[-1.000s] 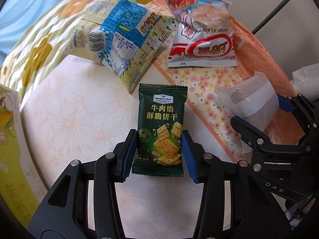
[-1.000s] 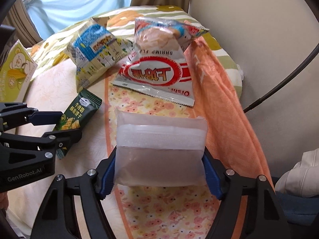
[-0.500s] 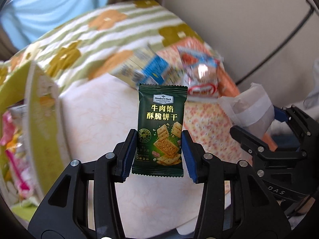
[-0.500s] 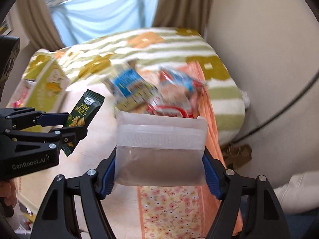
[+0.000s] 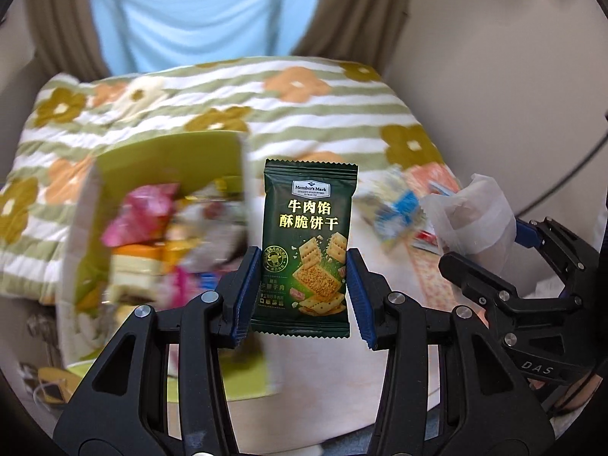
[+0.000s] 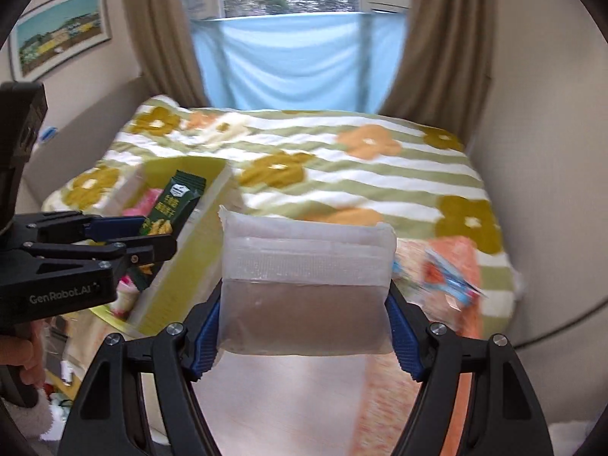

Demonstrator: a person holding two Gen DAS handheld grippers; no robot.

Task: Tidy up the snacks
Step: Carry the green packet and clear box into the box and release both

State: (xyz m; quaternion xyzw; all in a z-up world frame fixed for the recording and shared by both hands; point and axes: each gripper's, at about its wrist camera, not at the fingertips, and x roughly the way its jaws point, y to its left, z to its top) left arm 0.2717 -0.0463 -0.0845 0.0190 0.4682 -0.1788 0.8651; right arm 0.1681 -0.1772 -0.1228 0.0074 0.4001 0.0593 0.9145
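My left gripper (image 5: 304,296) is shut on a dark green cracker packet (image 5: 307,243) and holds it upright in the air. The packet also shows in the right wrist view (image 6: 171,209), over an open yellow-green box (image 6: 182,262). That box (image 5: 167,159) holds several colourful snack packs (image 5: 152,228). My right gripper (image 6: 304,326) is shut on a clear pouch with brown contents (image 6: 306,285), lifted above the bed. The pouch also shows in the left wrist view (image 5: 471,220).
Blurred snack bags (image 5: 399,209) lie on the orange floral cloth (image 6: 448,266) at the right. A striped flower blanket (image 6: 323,159) covers the bed behind. A wall stands close on the right, a curtained window (image 6: 296,57) beyond.
Both grippers have risen and swung left with their packets. The open box has come into view under the left gripper; the loose bags have dropped to the right.
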